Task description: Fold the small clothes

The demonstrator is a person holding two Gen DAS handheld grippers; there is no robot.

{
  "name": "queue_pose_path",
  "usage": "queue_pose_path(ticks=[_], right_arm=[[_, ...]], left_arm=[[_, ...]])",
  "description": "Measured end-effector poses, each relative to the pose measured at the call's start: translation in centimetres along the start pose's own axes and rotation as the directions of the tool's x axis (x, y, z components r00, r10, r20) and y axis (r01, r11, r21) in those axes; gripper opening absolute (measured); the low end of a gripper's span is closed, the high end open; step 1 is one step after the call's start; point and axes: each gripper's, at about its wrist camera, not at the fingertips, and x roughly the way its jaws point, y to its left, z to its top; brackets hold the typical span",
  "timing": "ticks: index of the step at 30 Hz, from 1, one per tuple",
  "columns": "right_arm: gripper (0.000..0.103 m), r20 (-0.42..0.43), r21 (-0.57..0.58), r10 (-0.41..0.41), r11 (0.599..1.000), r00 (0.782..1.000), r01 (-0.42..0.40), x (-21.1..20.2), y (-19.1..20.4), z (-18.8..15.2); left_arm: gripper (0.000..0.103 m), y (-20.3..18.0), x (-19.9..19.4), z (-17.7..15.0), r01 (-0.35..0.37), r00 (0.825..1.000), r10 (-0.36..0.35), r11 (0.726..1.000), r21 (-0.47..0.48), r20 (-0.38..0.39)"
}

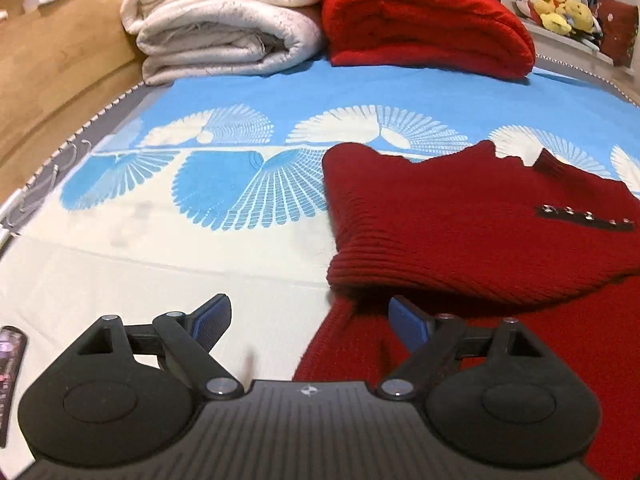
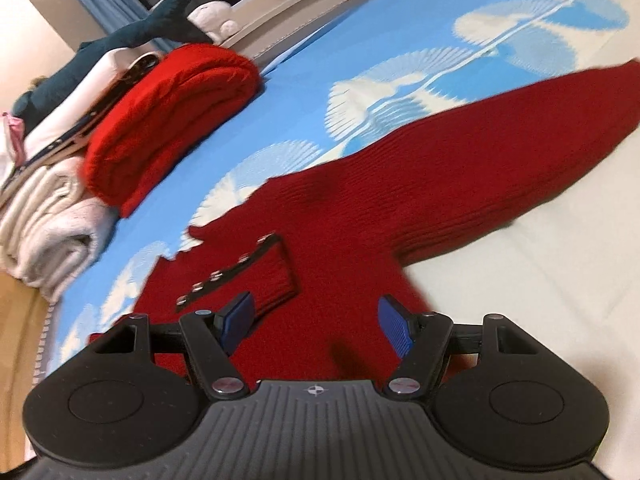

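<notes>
Jaws wide on left gripper (image 1: 310, 322) and right gripper (image 2: 316, 326), nothing gripped. Dark red ribbed-knit sweater (image 2: 360, 216) flat on bedspread (image 2: 304, 92); one sleeve (image 2: 500, 148) stretches long, up-right.

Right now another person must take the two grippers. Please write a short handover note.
Left gripper: open, holds nothing, over the sweater's edge.
Right gripper: open, holds nothing, over the sweater body near the button strip.
Dark red sweater lies on the blue and white sheet. One sleeve is folded over the body; the other sleeve is spread out.
Left to do: fold that sleeve, then the body.
</notes>
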Motion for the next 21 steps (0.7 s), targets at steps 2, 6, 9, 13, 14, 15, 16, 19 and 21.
queue_pose_path(ticks=[2,6,9,13,14,15,16,19,21], right_arm=[[0.072,-0.017,-0.02,0.031,0.999,0.999,-0.031,1.0,0.9,-0.3],[0.073,-0.046,-0.067,0.051,0.996,0.998,-0.054,3.2,2.9,-0.9],[0.075,-0.048,-0.096,0.033,0.995,0.998,-0.037,5.1,3.9,-0.8],[0.078,-0.058,-0.1,-0.056,0.994,0.997,0.05,8.1,4.5,-0.7],[0.079,-0.043,-0.121,-0.065,0.991,0.997,0.06,8.7,4.6,-0.7],[0.079,-0.013,-0.147,-0.066,0.987,0.998,0.064,9.1,4.8,-0.7],[0.079,0.019,-0.174,-0.072,0.982,0.997,0.074,9.6,5.0,-0.8],[0.028,0.069,-0.265,-0.115,0.956,0.991,0.129,10.5,5.9,-1.0],[0.022,0.085,-0.242,-0.075,0.966,0.994,0.093,9.8,6.1,-0.4]], left_arm=[[0.089,0.0,1.5,1.0,0.007,1.0,-0.006,1.0,0.028,-0.016],[0.089,-0.8,4.3,2.2,0.011,0.998,-0.007,0.997,0.074,-0.056],[0.089,-0.3,5.0,2.3,-0.019,0.996,0.024,0.998,0.062,-0.086],[0.095,1.7,6.4,2.5,-0.043,0.986,0.035,0.998,-0.045,-0.161],[0.096,1.9,6.7,2.4,-0.055,0.984,0.044,0.996,-0.063,-0.171],[0.098,1.9,6.7,2.4,-0.07,0.983,0.058,0.996,-0.061,-0.174],[0.1,1.7,6.7,2.4,-0.087,0.982,0.077,0.995,-0.051,-0.172],[0.101,1.2,6.5,2.3,-0.142,0.978,0.137,0.99,-0.019,-0.16],[0.101,1.4,6.6,2.4,-0.158,0.975,0.151,0.987,-0.026,-0.164]])
